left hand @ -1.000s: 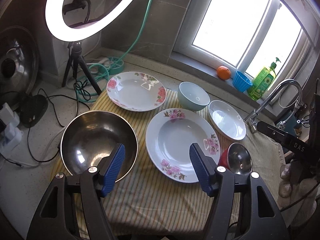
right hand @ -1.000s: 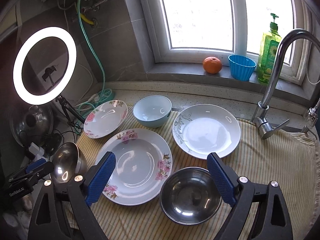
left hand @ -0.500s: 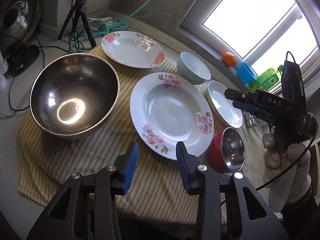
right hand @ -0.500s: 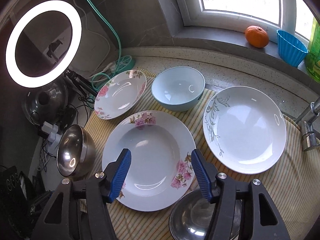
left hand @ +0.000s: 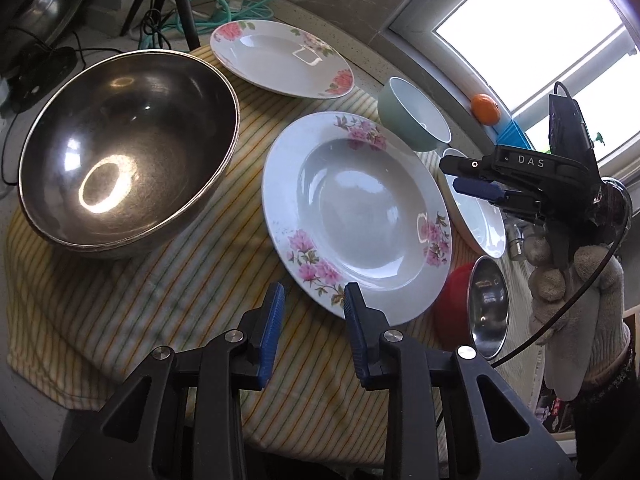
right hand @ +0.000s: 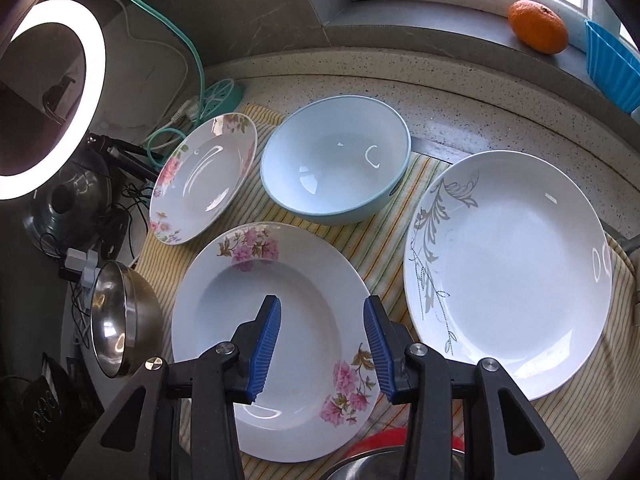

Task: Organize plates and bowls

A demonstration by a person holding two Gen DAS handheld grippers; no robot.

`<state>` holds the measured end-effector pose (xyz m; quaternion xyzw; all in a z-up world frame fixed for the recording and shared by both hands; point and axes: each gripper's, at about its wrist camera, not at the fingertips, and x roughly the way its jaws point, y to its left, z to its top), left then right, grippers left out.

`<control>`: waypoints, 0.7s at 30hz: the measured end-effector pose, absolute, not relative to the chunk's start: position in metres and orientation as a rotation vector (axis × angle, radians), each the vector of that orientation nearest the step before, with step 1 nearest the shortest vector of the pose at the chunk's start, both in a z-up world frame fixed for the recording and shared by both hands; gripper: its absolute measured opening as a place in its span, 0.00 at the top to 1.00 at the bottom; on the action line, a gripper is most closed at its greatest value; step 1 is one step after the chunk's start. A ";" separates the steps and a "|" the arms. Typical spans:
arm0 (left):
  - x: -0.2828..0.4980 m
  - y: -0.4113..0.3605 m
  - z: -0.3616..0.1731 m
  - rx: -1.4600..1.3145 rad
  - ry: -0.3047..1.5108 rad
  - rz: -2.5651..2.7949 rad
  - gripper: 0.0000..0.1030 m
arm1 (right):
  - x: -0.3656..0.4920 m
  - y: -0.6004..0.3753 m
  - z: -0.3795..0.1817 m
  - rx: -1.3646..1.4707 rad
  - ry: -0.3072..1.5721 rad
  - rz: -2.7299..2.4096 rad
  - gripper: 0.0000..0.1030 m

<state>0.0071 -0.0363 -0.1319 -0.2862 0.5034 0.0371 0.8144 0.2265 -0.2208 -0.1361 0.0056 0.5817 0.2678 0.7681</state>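
A large pink-flowered plate (left hand: 360, 208) (right hand: 280, 320) lies mid-cloth. My left gripper (left hand: 314, 296) hangs at its near rim, jaws closing; only cloth shows between them, and its right fingertip (left hand: 351, 296) overlaps the rim. My right gripper (right hand: 322, 308) (left hand: 472, 176) hovers over the same plate's right side, jaws closing, pads not pressing anything. Around it stand a big steel bowl (left hand: 124, 148) (right hand: 120, 320), a smaller flowered plate (left hand: 280, 56) (right hand: 204, 176), a pale blue bowl (left hand: 412, 116) (right hand: 336, 160), a white leaf-patterned plate (right hand: 512, 264) (left hand: 476, 208) and a small red-sided steel bowl (left hand: 484, 304).
A yellow striped cloth (left hand: 160, 280) covers the counter under the dishes. A gloved hand (left hand: 576, 280) holds the right gripper. An orange (right hand: 538, 26) and a blue cup (right hand: 612, 68) sit on the window sill. A ring light (right hand: 52, 100) and cables crowd the left.
Both grippers have come down closer to the large flowered plate and their jaws have narrowed. The right gripper has shifted left, from above the small steel bowl to above the plate.
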 end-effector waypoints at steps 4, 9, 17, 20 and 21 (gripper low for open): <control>0.009 -0.037 -0.137 -0.619 1.080 0.095 0.74 | 0.236 -0.213 -0.145 -0.024 1.285 0.587 0.68; 0.013 -0.034 -0.141 -0.627 1.090 0.123 0.74 | 0.242 -0.206 -0.149 -0.043 1.289 0.593 0.70; 0.015 -0.030 -0.151 -0.635 1.117 0.150 0.74 | 0.248 -0.201 -0.155 -0.054 1.295 0.601 0.71; 0.018 -0.028 -0.155 -0.642 1.126 0.149 0.74 | 0.249 -0.199 -0.157 -0.058 1.297 0.602 0.72; 0.018 -0.028 -0.155 -0.643 1.126 0.149 0.74 | 0.250 -0.198 -0.158 -0.060 1.297 0.601 0.72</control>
